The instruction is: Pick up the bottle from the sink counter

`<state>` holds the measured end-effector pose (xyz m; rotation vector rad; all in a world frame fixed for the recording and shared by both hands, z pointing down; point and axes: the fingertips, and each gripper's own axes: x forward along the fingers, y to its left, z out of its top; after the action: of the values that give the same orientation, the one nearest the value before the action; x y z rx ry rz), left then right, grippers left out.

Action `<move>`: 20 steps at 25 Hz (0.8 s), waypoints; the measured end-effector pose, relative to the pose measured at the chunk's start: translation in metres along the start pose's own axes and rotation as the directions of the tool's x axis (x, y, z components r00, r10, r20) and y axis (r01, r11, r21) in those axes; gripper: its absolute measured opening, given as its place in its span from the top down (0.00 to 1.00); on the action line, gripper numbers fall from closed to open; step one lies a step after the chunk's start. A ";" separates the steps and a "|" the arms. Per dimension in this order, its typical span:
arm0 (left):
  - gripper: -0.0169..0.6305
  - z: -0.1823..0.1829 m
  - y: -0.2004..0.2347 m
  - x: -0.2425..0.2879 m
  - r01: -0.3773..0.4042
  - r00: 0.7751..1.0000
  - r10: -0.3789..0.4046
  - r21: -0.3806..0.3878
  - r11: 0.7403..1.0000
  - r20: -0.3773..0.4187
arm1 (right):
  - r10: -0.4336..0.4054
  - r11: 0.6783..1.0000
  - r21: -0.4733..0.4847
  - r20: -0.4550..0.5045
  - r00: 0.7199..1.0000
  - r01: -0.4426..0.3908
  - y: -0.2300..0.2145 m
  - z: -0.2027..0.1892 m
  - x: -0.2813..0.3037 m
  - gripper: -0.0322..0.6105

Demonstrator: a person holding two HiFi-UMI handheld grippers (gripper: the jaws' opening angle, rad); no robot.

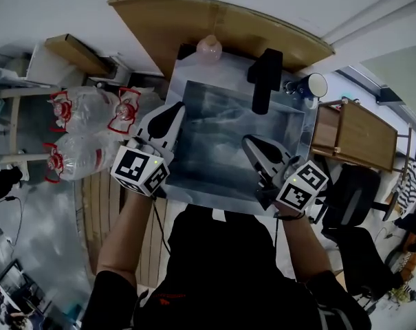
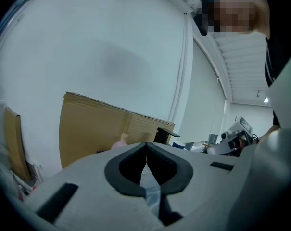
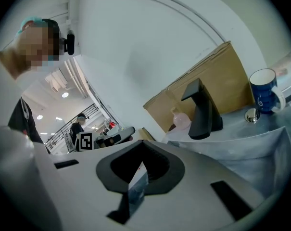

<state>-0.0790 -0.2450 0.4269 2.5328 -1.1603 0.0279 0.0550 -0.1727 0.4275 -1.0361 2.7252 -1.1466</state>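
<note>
A small pale pink bottle (image 1: pixel 209 47) stands on the sink counter behind the basin, against a cardboard sheet (image 1: pixel 214 23). It shows in the left gripper view as the bottle (image 2: pixel 120 141) just above the jaws, and in the right gripper view as the bottle (image 3: pixel 180 120) left of the faucet. My left gripper (image 1: pixel 174 111) hovers over the basin's left rim, shut and holding nothing. My right gripper (image 1: pixel 249 144) hangs over the basin's right half, also shut and holding nothing. Both are well short of the bottle. The jaw tips meet in the left gripper (image 2: pixel 146 144) and right gripper (image 3: pixel 142 143) views.
A black faucet (image 1: pixel 265 80) stands at the back right of the steel sink (image 1: pixel 194 184), with a blue mug (image 1: pixel 309 86) on the counter beside it. Large water jugs (image 1: pixel 84 108) lie at the left. A wooden cart (image 1: pixel 352 133) and a dark chair (image 1: pixel 355 184) stand at the right.
</note>
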 end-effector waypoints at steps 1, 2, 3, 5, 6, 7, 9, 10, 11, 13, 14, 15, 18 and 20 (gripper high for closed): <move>0.95 -0.001 0.002 0.006 -0.002 1.000 0.002 0.004 1.000 0.000 | 0.005 1.000 0.005 -0.006 1.000 -0.005 -0.002 -0.001 0.000 0.95; 0.95 -0.001 0.005 0.012 -0.003 1.000 0.003 0.008 1.000 0.001 | 0.008 1.000 0.010 -0.011 1.000 -0.008 -0.005 -0.002 0.000 0.95; 0.95 -0.002 0.007 0.018 -0.003 1.000 0.003 0.012 1.000 0.002 | 0.012 1.000 0.014 -0.016 1.000 -0.012 -0.007 -0.003 0.000 0.95; 0.94 -0.005 0.012 0.029 -0.006 1.000 0.006 0.027 1.000 -0.001 | 0.019 1.000 0.023 -0.025 1.000 -0.018 -0.012 -0.005 0.001 0.95; 0.94 -0.006 0.015 0.035 -0.008 1.000 0.008 0.037 0.999 -0.005 | 0.022 0.999 0.026 -0.029 0.999 -0.021 -0.015 -0.006 0.001 0.95; 0.94 -0.008 0.018 0.040 -0.009 1.000 0.009 0.047 0.999 -0.007 | 0.024 0.999 0.029 -0.033 0.999 -0.023 -0.018 -0.007 0.002 0.95; 0.94 -0.009 0.023 0.051 -0.008 1.000 0.009 0.064 0.998 -0.013 | 0.030 0.999 0.035 -0.039 0.999 -0.028 -0.022 -0.009 0.003 0.95; 0.94 -0.010 0.025 0.056 -0.006 1.000 0.007 0.071 0.997 -0.016 | 0.032 0.999 0.038 -0.041 0.999 -0.031 -0.024 -0.009 0.004 0.95; 0.94 -0.011 0.028 0.062 -0.003 1.000 0.005 0.078 0.997 -0.019 | 0.035 0.999 0.041 -0.044 0.998 -0.034 -0.026 -0.010 0.006 0.95; 0.94 -0.013 0.032 0.073 0.004 1.000 -0.002 0.091 0.996 -0.026 | 0.043 0.998 0.048 -0.049 0.998 -0.041 -0.029 -0.012 0.009 0.95; 0.94 -0.014 0.035 0.078 0.007 1.000 -0.005 0.098 0.995 -0.030 | 0.047 0.998 0.051 -0.052 0.998 -0.044 -0.031 -0.013 0.011 0.95; 0.94 -0.015 0.037 0.084 0.010 0.999 -0.007 0.105 0.994 -0.033 | 0.050 0.997 0.055 -0.056 0.997 -0.047 -0.033 -0.015 0.013 0.95; 0.93 -0.019 0.042 0.100 0.018 0.999 -0.012 0.132 0.991 -0.047 | 0.056 0.996 0.068 -0.063 0.996 -0.051 -0.037 -0.020 0.017 0.95; 0.83 -0.022 0.047 0.110 0.023 0.998 -0.014 0.148 0.989 -0.060 | 0.058 0.996 0.075 -0.066 0.996 -0.053 -0.039 -0.022 0.020 0.95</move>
<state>-0.0375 -0.3466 0.4799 2.6521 -1.1513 0.1890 0.0563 -0.1898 0.4730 -0.9239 2.7205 -1.2861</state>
